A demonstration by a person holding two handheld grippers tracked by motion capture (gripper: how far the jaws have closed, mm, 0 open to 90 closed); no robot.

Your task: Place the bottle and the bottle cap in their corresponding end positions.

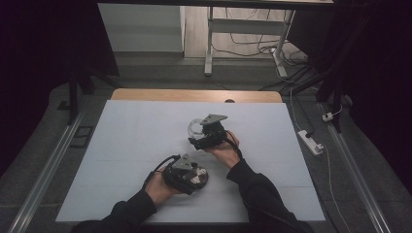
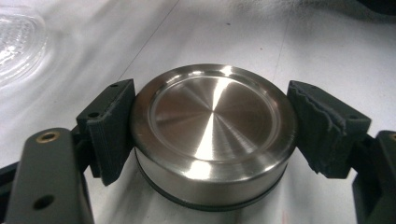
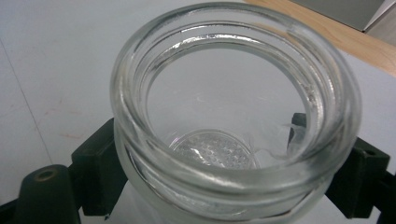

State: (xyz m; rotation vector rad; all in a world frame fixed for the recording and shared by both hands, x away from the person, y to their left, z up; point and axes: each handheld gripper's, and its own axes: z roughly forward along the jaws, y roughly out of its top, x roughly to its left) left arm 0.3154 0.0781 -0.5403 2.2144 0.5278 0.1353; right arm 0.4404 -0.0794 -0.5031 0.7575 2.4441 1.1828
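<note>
Table: rectangular wooden top (image 1: 145,94), light brown, bare along the far edge. Covering: 1 pale blue-white sheet (image 1: 131,145) over the rest. On the sheet: 1 round brushed-steel lid (image 2: 212,135), flat; 1 clear glass jar (image 3: 233,116), open-mouthed.

Three cameras: one fixed overhead, one riding on each gripper

From the high view we look forward and down from the near side over the whole white table (image 1: 136,141), with the floor and a desk frame beyond its far edge; the left gripper (image 1: 198,178) sits near, the right gripper (image 1: 195,129) a little farther and to its right. Our left gripper view looks along its jaws, very close on a steel lid (image 2: 212,133), and shares with the right gripper view the glass jar (image 2: 18,44) at its upper left. Our right gripper view peers closely down into that jar's mouth (image 3: 233,116), the table's wooden far edge (image 3: 345,42) behind
</note>
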